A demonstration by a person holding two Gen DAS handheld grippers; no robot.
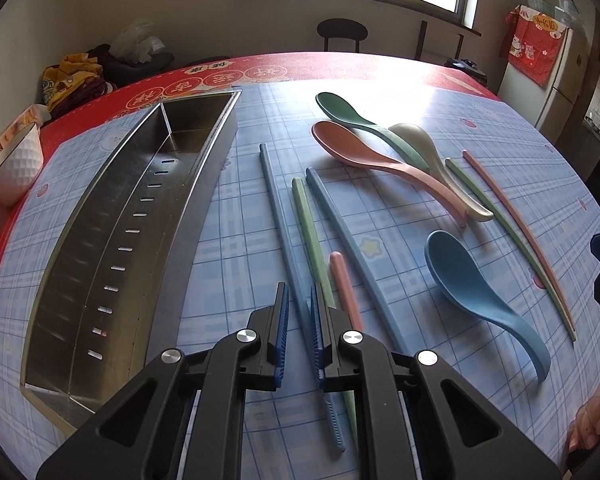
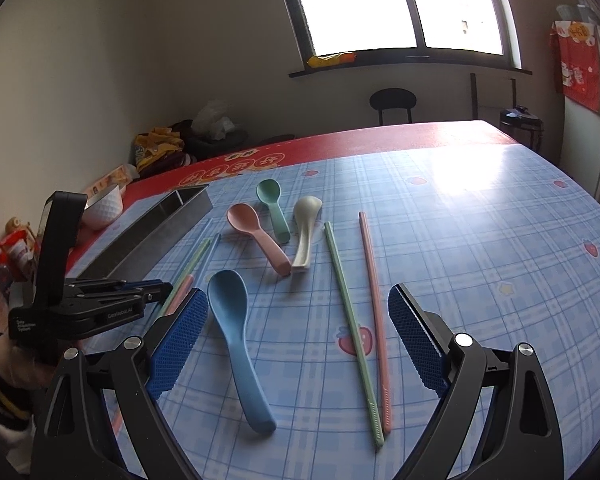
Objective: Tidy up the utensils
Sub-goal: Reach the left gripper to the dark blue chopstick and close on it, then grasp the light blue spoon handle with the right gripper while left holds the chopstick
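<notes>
- Left wrist view: the left gripper [image 1: 298, 292] has its jaws pressed nearly together. They seem to pinch the long thin blue plastic chopstick [image 1: 278, 216] that lies on the checked blue tablecloth [image 1: 244, 240].
- The chopstick's thick end points away and a bit left. It runs almost along the long shiny metal tray [image 1: 204, 184] just beside it.
- I would lift it flat, keep it in line with the tray, and lower it in gently.
- Right wrist view: the right gripper [image 2: 296, 290] is spread wide above the blue plastic spoon [image 2: 232, 320], holding nothing.
</notes>
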